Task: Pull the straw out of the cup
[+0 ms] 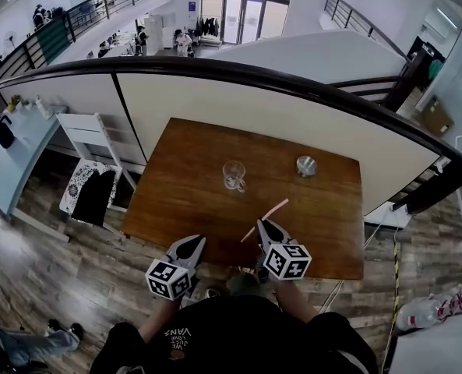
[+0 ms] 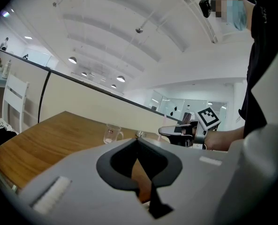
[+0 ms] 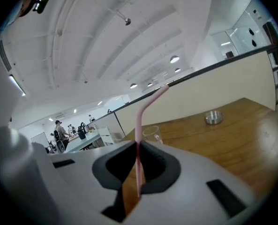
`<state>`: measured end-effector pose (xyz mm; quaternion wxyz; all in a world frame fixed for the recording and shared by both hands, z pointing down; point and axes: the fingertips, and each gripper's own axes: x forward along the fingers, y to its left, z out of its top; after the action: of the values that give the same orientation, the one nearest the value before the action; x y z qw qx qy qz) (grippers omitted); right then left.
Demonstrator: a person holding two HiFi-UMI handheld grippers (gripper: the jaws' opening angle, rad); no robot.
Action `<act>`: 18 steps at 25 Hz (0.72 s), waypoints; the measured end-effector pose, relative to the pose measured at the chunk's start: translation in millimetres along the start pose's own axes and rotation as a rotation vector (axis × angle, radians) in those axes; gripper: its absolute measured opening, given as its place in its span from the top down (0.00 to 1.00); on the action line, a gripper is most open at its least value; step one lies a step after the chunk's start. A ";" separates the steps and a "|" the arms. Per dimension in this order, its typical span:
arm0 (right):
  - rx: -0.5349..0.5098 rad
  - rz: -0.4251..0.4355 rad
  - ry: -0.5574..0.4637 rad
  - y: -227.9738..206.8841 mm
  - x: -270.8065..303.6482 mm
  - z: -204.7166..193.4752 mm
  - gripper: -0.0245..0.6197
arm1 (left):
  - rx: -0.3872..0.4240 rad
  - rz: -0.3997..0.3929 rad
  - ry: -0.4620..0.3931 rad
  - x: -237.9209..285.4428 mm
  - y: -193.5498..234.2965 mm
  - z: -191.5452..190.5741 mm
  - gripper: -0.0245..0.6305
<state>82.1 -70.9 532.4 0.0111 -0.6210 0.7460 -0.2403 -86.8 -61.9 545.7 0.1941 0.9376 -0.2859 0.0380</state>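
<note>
A clear glass cup [image 1: 233, 175] stands empty near the middle of the wooden table [image 1: 184, 197]. My right gripper [image 1: 266, 227] is over the table's near edge, shut on a pink bendy straw [image 1: 266, 217] that juts up and away from the jaws. In the right gripper view the straw [image 3: 145, 105] rises from between the jaws of the right gripper [image 3: 138, 145], with the cup [image 3: 152, 134] behind it. My left gripper [image 1: 196, 241] is at the near edge to the left, shut with nothing in it. In its own view, the left gripper [image 2: 138, 140] points toward the cup [image 2: 111, 134].
A small round metal dish [image 1: 306, 165] sits on the table to the right of the cup and shows in the right gripper view as the dish [image 3: 214, 117]. A white chair [image 1: 86, 142] stands left of the table. A half wall with a dark rail [image 1: 238, 72] runs behind it.
</note>
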 end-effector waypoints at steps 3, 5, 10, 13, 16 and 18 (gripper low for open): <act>-0.005 -0.004 0.010 0.7 -4.4 -5.3 0.91 | -0.001 -0.008 0.004 -1.6 -3.6 -2.3 0.94; -0.007 -0.003 0.016 0.6 -6.1 -7.7 0.91 | -0.001 -0.013 0.006 -1.6 -5.0 -3.5 0.94; -0.005 -0.010 0.035 -1.8 -8.3 -14.9 0.91 | -0.005 -0.017 0.012 -2.3 -6.7 -7.0 0.94; -0.007 -0.012 0.036 -1.3 -7.5 -15.6 0.91 | -0.006 -0.019 0.016 -3.3 -5.2 -9.5 0.94; -0.009 -0.007 0.029 0.3 -5.9 -13.1 0.91 | -0.009 -0.016 0.020 -3.6 -2.3 -12.5 0.94; -0.011 -0.002 0.024 1.4 -6.1 -9.6 0.91 | -0.012 -0.016 0.020 -2.5 -2.6 -12.6 0.94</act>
<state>79.2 -61.8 538.7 -0.0016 -0.6189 0.7468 -0.2435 -86.9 -53.7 556.0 0.2030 0.9383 -0.2764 0.0442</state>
